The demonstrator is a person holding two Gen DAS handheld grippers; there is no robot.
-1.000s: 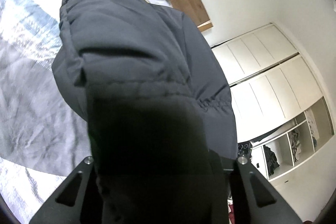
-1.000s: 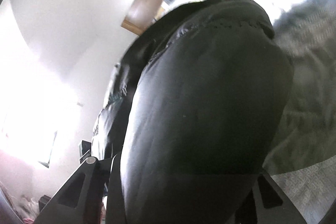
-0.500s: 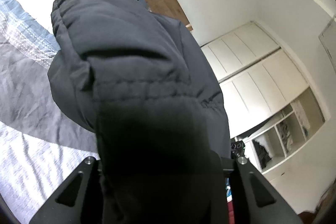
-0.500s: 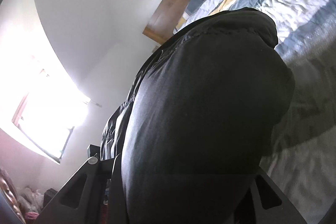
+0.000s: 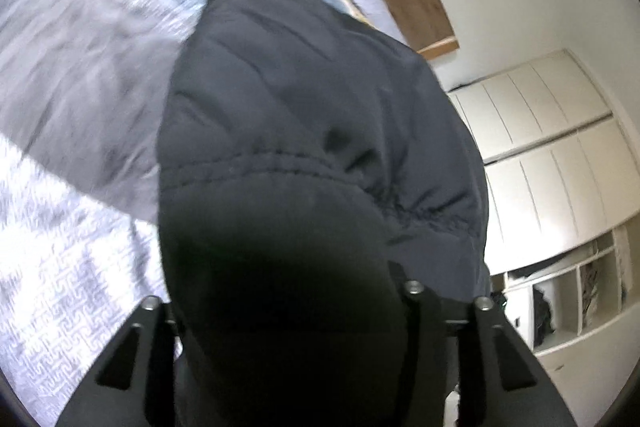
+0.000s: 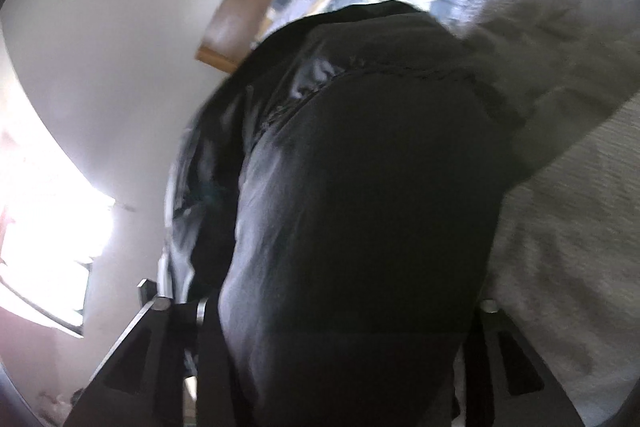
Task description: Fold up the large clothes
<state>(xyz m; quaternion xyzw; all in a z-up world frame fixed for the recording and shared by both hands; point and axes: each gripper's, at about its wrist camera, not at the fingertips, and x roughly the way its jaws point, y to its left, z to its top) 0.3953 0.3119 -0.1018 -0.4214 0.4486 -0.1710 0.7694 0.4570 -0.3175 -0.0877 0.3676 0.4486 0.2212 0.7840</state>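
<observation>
The jacket point(image 5: 312, 115) is dark navy; the bedspread point(image 5: 72, 291) is pale grey with a maze pattern and blue, white and yellow stripes; the wardrobe point(image 5: 552, 147) is cream

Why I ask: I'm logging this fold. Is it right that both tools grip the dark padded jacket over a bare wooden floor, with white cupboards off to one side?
Not quite: under the dark padded jacket lies a bed with a grey, blue and white quilt, not a bare floor, as the left wrist view shows. The left tool and right tool do grip it, and the white cupboards stand to one side.
</observation>
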